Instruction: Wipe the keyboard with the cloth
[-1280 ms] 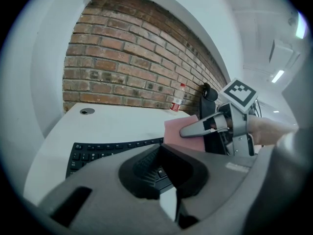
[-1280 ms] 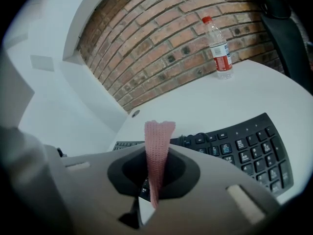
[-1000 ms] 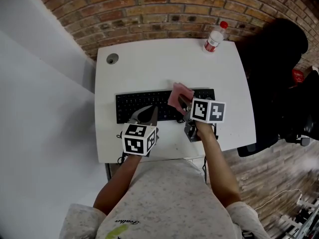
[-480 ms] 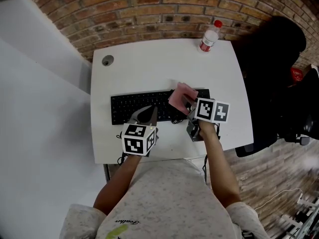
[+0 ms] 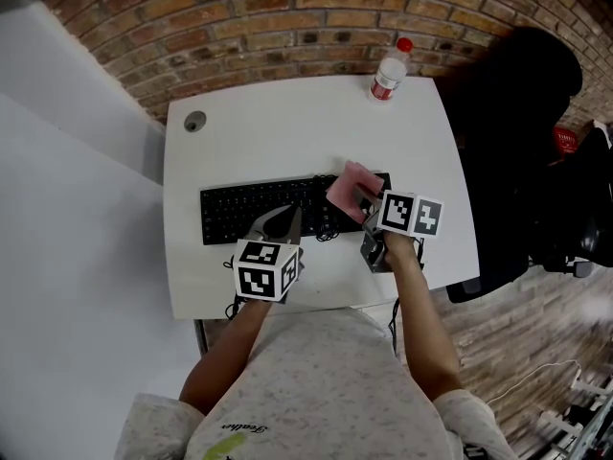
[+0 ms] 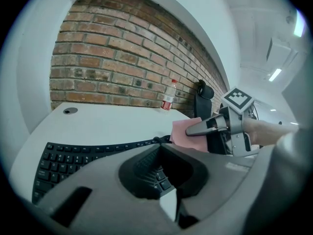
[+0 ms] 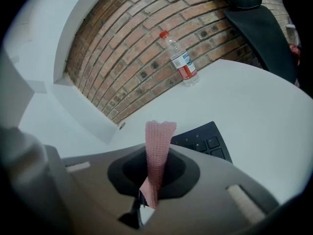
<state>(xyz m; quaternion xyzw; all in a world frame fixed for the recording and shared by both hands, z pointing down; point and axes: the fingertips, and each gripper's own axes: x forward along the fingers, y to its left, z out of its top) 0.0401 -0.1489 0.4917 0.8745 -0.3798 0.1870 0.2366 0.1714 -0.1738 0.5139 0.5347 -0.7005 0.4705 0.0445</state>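
Observation:
A black keyboard (image 5: 259, 211) lies across the white table (image 5: 287, 132). My right gripper (image 5: 362, 197) is shut on a pink cloth (image 5: 352, 186) held over the keyboard's right end. In the right gripper view the cloth (image 7: 159, 151) stands up out of the shut jaws of the right gripper (image 7: 146, 195), with the keyboard's corner (image 7: 205, 143) just beyond. My left gripper (image 5: 283, 220) is shut and holds nothing, its tips over the keyboard's front edge near the middle. The left gripper view has the keyboard (image 6: 73, 155) under the left gripper (image 6: 168, 199) and the cloth (image 6: 182, 131) to the right.
A plastic water bottle (image 5: 389, 71) with a red cap stands at the table's far right corner by the brick wall. A round cable hole (image 5: 195, 121) sits at the far left. A black chair (image 5: 517, 123) stands to the right of the table.
My right gripper has carried the pink cloth a little to the right along the keyboard, nearer its right end. The left gripper has hardly moved.

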